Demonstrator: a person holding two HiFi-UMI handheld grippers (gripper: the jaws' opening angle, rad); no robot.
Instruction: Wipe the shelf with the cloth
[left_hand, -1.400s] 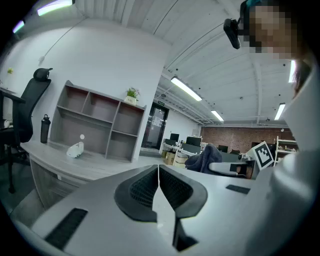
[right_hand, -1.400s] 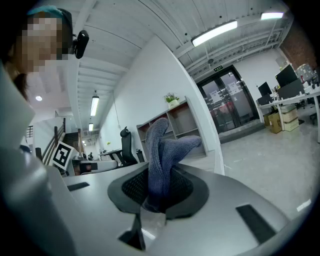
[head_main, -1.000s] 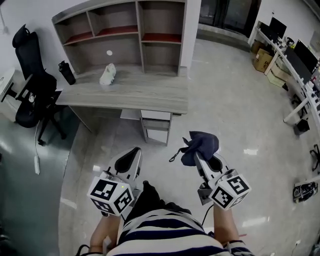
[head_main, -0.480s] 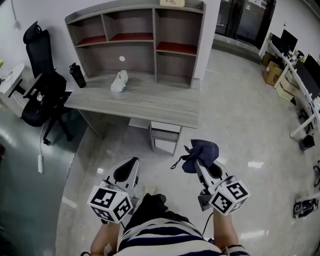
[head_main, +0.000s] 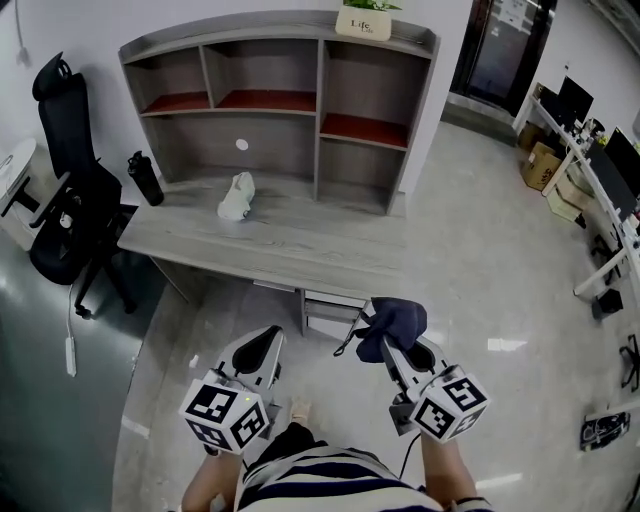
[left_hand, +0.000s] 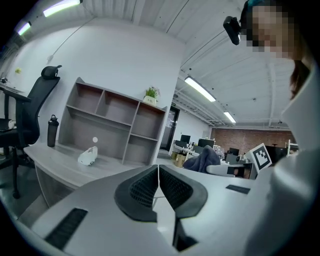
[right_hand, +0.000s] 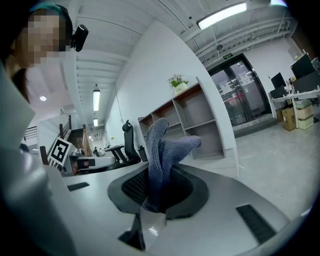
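Firmly, right gripper (right_hand: 158, 186) fingers pinch a bunched nubby blue cloth (right_hand: 161, 145); left gripper (left_hand: 158, 174) fingers meet, empty.

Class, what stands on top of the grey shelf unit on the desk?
A small white pot with green leaves stands on the shelf unit's top board, toward its right end. The head view cuts off the leaves' upper part.

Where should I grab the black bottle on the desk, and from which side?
Take the black bottle round its straight middle, below the cap, coming from the front edge of the desk. It stands upright at the left end, beside the shelf unit with the wall behind, so the front looks open. The left gripper is empty but shut; open it first.
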